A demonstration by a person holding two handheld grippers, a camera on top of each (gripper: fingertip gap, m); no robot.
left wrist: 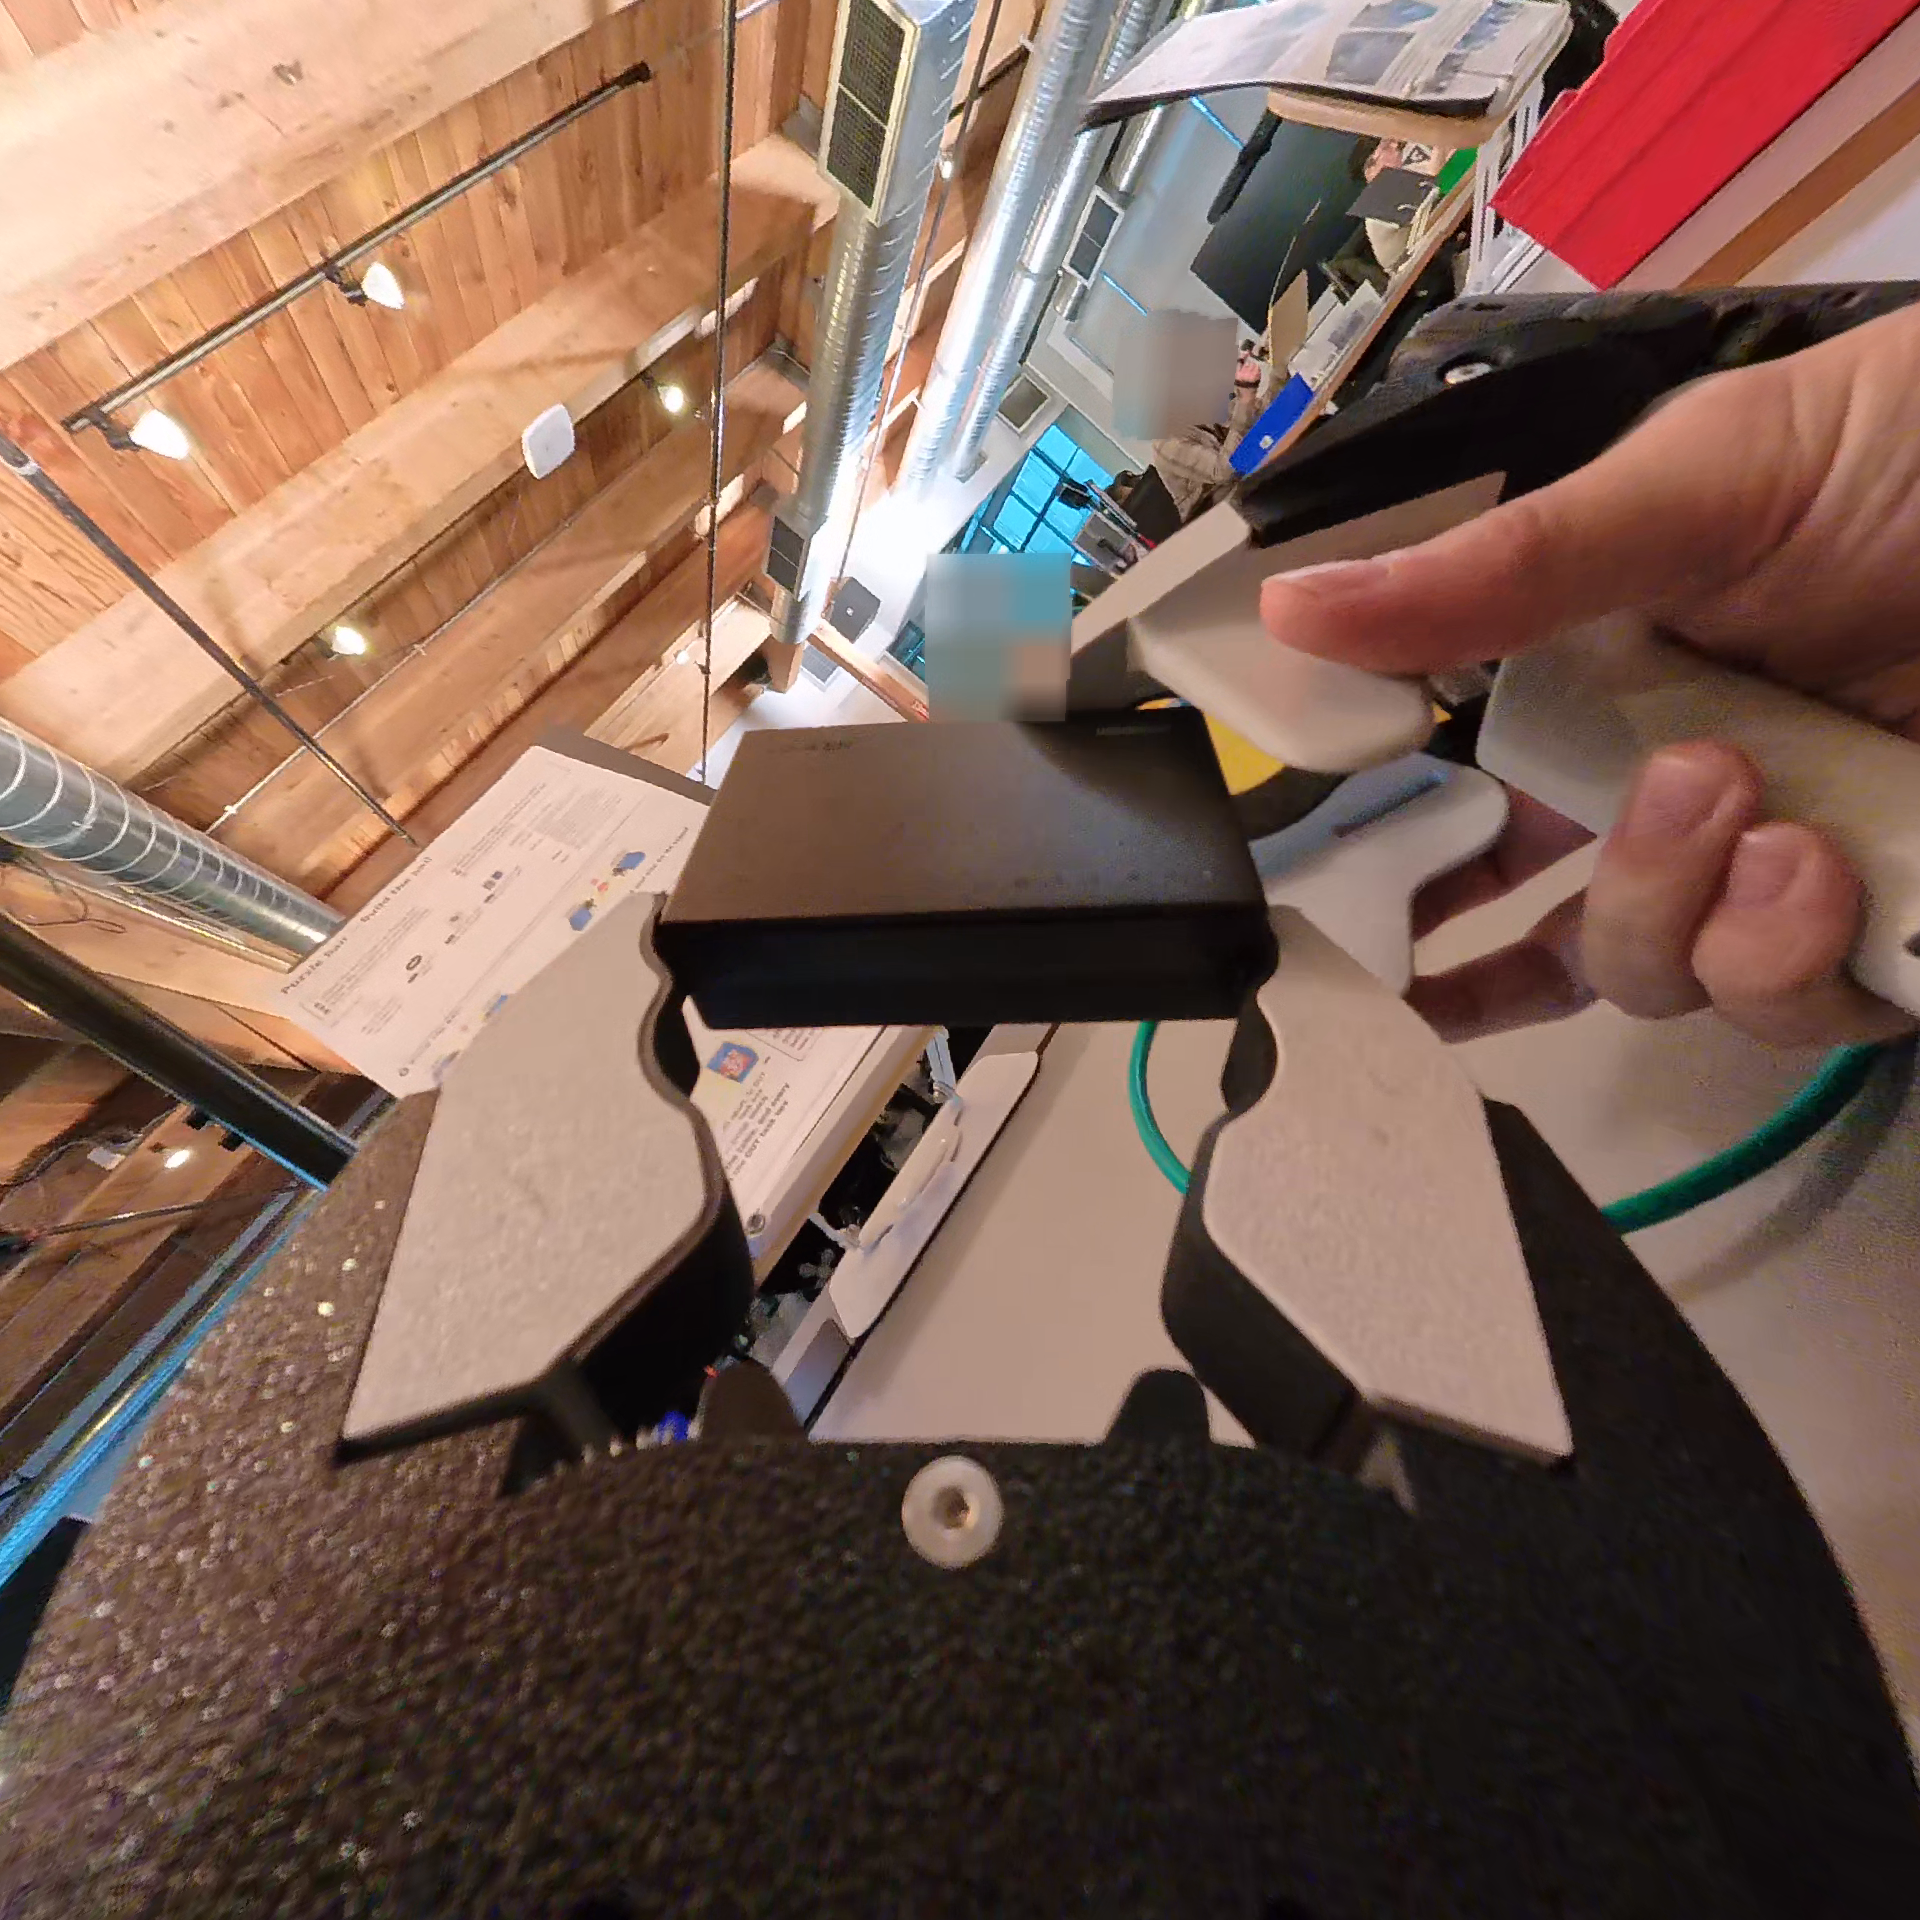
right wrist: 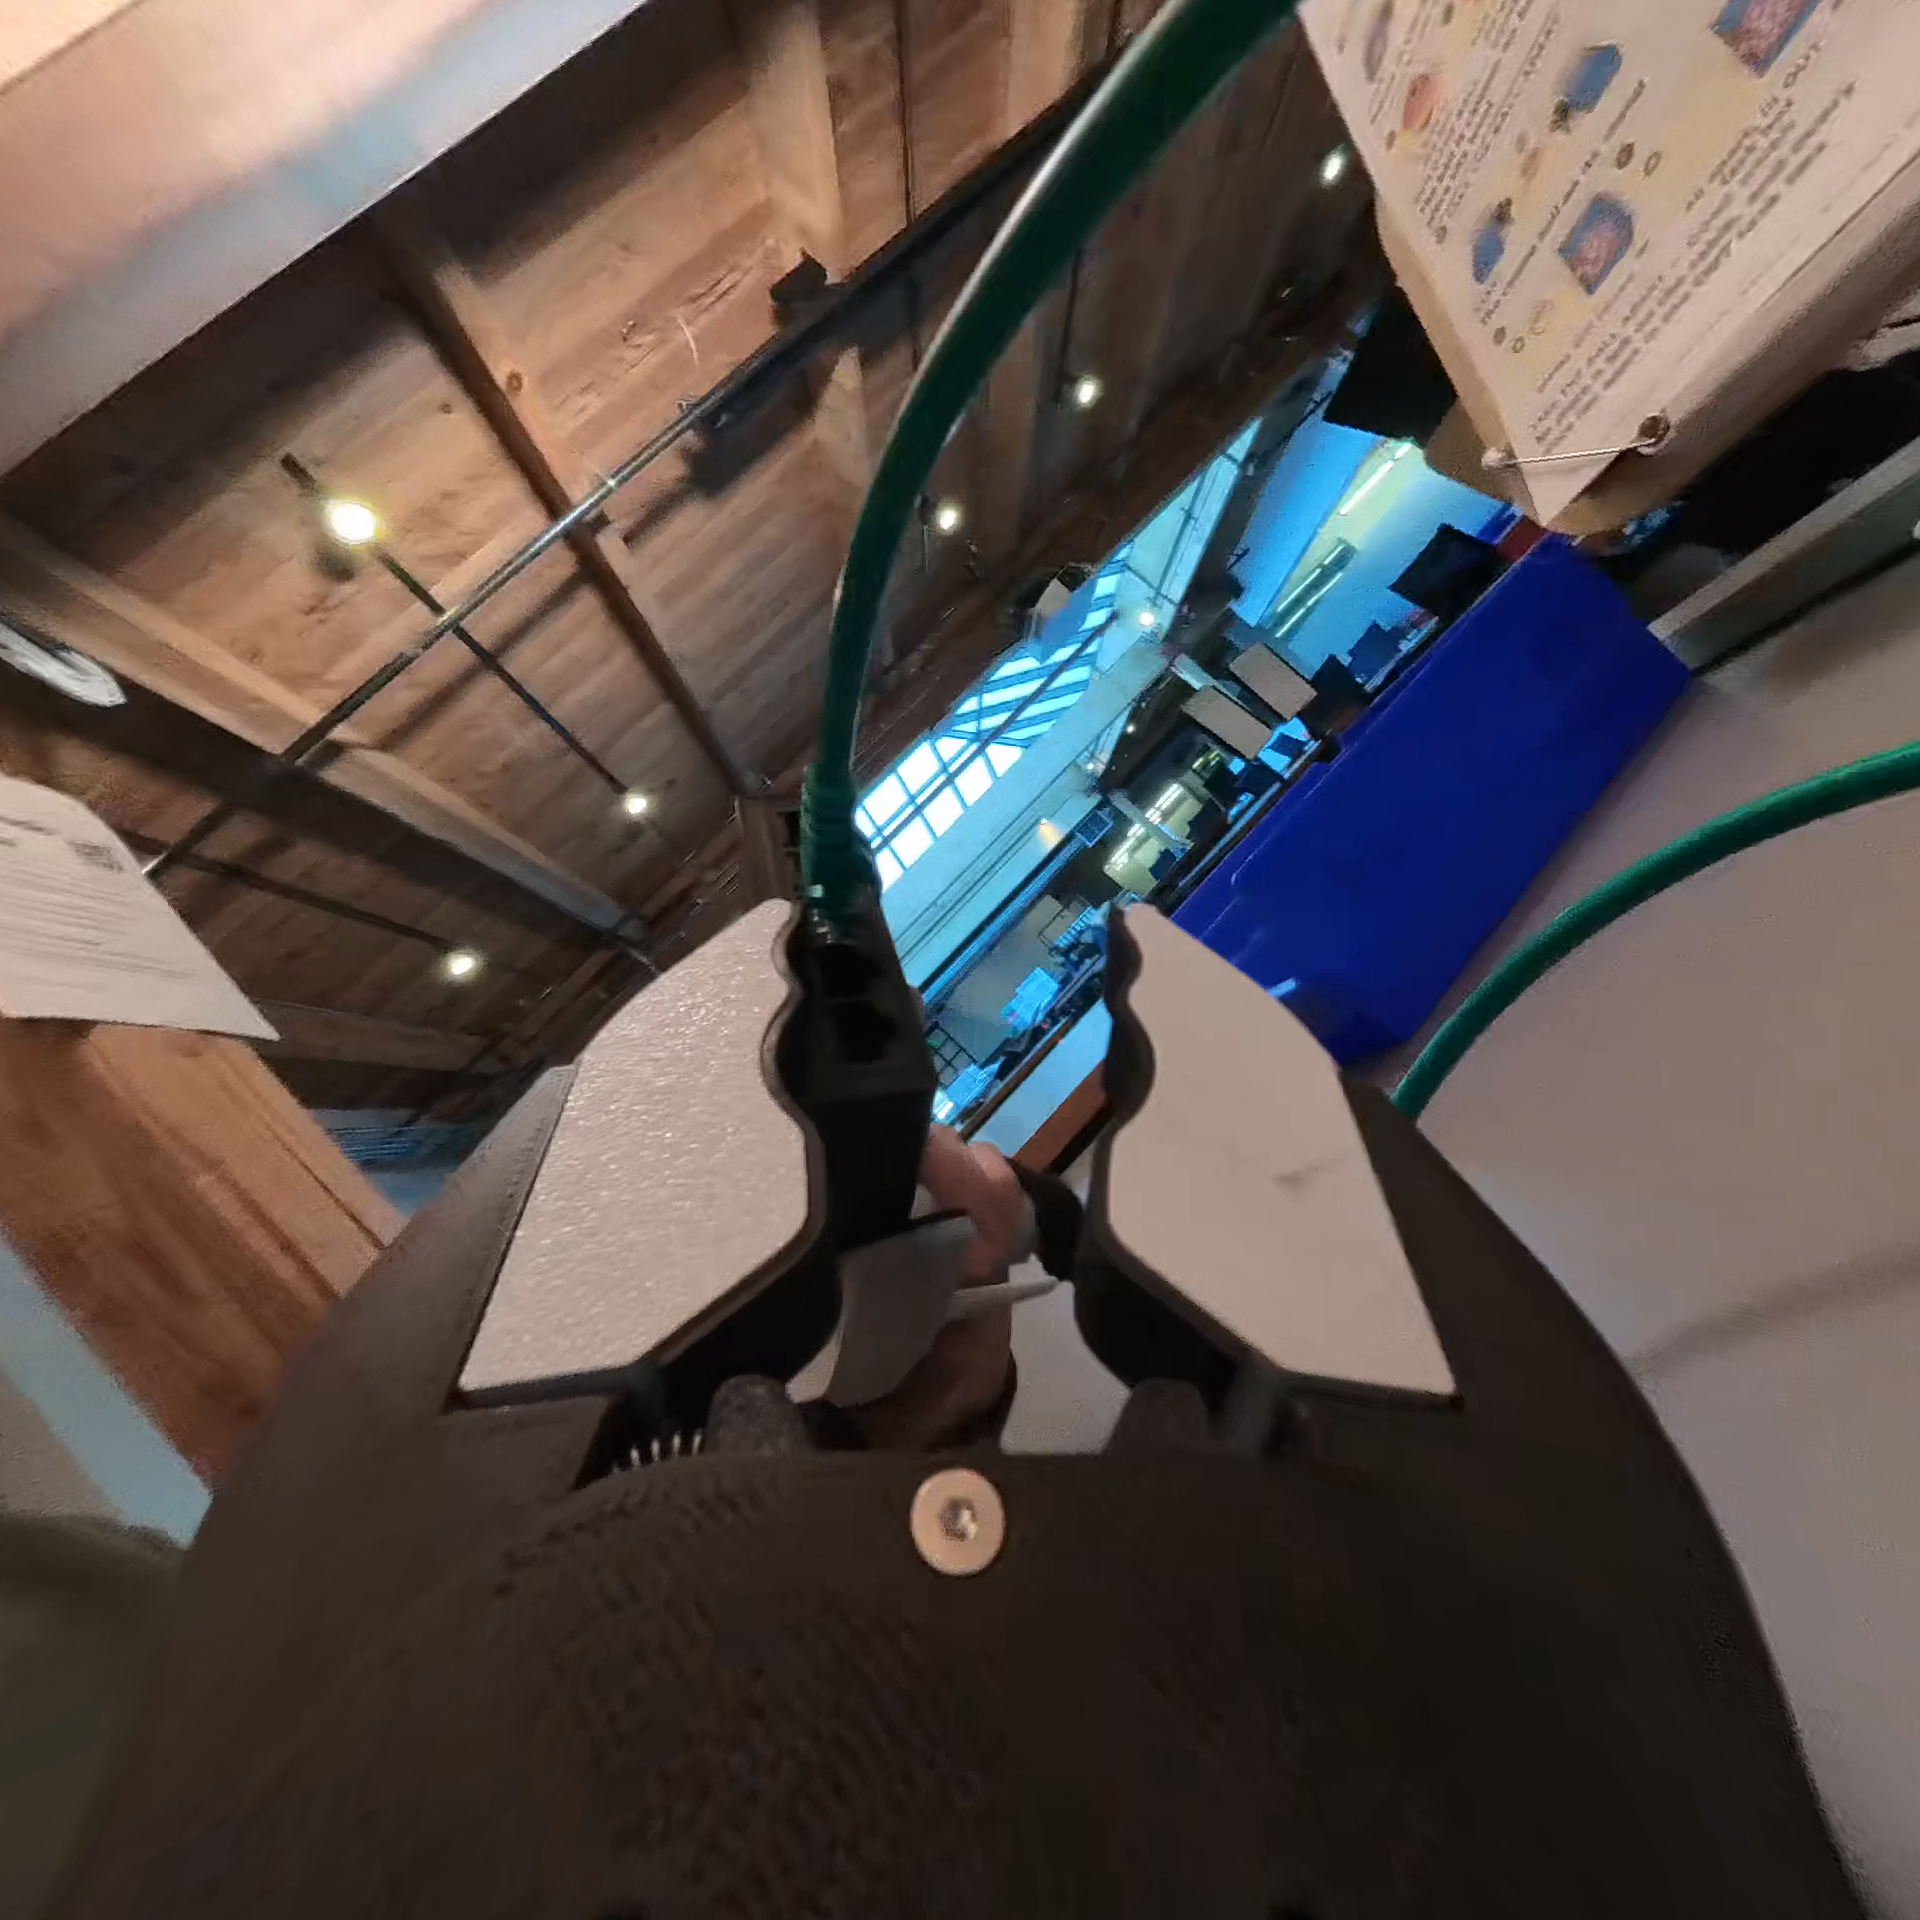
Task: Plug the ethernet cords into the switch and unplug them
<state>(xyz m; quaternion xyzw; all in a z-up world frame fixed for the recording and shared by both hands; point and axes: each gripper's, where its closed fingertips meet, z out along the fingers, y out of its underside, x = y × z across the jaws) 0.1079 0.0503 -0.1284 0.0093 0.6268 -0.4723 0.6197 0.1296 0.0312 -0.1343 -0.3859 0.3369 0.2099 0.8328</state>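
My left gripper (left wrist: 961, 956) is shut on the near end of a flat black switch (left wrist: 966, 852) and holds it up in the air. In the right wrist view the switch (right wrist: 857, 1049) shows end-on, its ports facing me, against my left finger. A green ethernet cord (right wrist: 883, 540) arcs up from its plug (right wrist: 831, 862), which sits in the switch's top port. My right gripper (right wrist: 956, 920) is open, with the switch between its jaws. It also shows in the left wrist view (left wrist: 1320, 758), held by a hand at the switch's far right corner. The green cord (left wrist: 1153, 1132) loops below.
A white table (right wrist: 1714, 1195) lies at the right, with a second green cord loop (right wrist: 1662, 862) on it. A blue bin (right wrist: 1455, 831) stands beyond it and a red bin (left wrist: 1714, 114) at the top right. A printed sheet (left wrist: 499, 914) hangs on a board nearby. The left gripper's tips are roughly 4 centimeters from the right gripper's.
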